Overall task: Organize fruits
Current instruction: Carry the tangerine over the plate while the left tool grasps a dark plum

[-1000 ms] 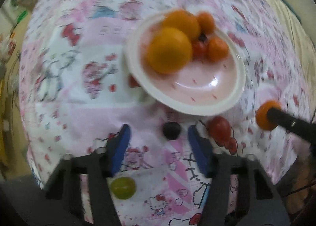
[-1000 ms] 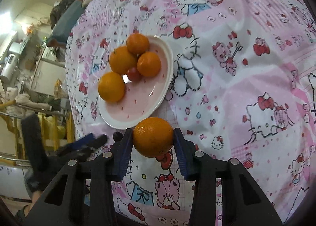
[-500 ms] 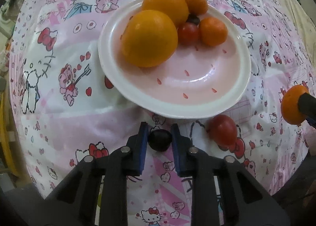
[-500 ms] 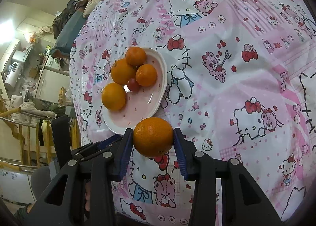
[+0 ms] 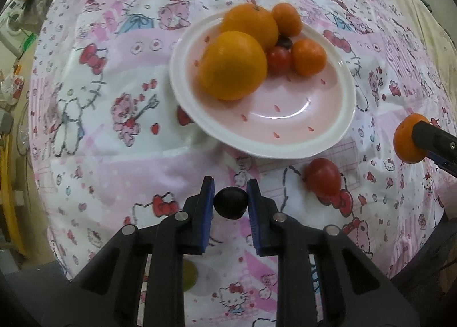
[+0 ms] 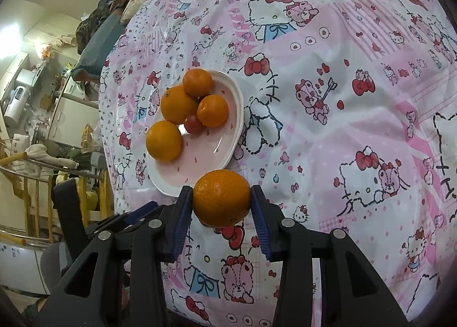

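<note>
Here the left gripper (image 5: 230, 203) pinches a dark grape (image 5: 230, 203) just short of the plate (image 5: 328, 138) of oranges, a loose red tomato (image 5: 323, 176) lying beside on the tablecloth (image 5: 114, 155), while the right gripper (image 6: 222, 203) clamps an orange (image 6: 221, 198) near the plate's rim.

Black angular left gripper (image 5: 230, 201) and right gripper (image 6: 222, 204), blue-padded jaws, round silver screws.

tbl w/ cloth (image 5: 120, 155) | plate (image 5: 340, 130) | tomato (image 5: 324, 177) | green grape (image 5: 190, 274)
</note>
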`<state>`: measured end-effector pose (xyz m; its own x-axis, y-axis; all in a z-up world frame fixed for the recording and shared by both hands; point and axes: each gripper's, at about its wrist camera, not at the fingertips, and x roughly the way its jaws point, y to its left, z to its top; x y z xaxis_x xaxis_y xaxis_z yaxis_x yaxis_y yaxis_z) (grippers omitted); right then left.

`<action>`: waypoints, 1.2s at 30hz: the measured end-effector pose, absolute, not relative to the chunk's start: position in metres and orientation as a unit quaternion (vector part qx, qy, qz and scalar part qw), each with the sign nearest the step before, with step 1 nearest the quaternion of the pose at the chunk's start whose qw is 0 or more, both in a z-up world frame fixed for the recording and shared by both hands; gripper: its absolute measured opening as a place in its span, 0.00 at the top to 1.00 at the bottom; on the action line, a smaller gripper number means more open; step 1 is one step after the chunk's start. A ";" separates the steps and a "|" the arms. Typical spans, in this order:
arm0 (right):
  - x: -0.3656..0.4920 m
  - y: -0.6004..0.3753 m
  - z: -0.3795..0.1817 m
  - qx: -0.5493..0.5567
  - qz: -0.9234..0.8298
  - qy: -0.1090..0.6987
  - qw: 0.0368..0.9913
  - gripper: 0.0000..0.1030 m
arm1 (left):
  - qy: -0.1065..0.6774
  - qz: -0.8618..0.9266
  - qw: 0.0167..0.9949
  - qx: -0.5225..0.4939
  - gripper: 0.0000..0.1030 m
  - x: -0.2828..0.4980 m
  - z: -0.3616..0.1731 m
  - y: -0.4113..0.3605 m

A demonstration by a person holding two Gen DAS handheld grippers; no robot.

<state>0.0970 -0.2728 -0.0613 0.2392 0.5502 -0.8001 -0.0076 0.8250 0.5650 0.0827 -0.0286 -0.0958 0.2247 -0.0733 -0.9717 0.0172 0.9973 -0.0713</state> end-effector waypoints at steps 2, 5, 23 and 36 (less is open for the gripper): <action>0.097 -0.274 -0.061 0.231 0.184 0.587 0.753 0.59 | 0.617 -0.022 0.787 -0.024 0.81 0.080 -0.091 -0.022; 0.096 -0.275 -0.059 0.231 0.182 0.584 0.756 0.59 | 0.603 -0.011 0.797 -0.033 0.81 0.076 -0.085 -0.010; 0.101 -0.289 -0.022 0.252 0.193 0.518 0.794 0.59 | 0.489 0.021 0.870 -0.058 0.81 0.076 -0.033 0.014; 0.134 -0.279 -0.006 0.235 0.216 0.498 0.806 0.59 | 0.461 -0.032 0.887 0.001 0.81 0.104 -0.002 -0.021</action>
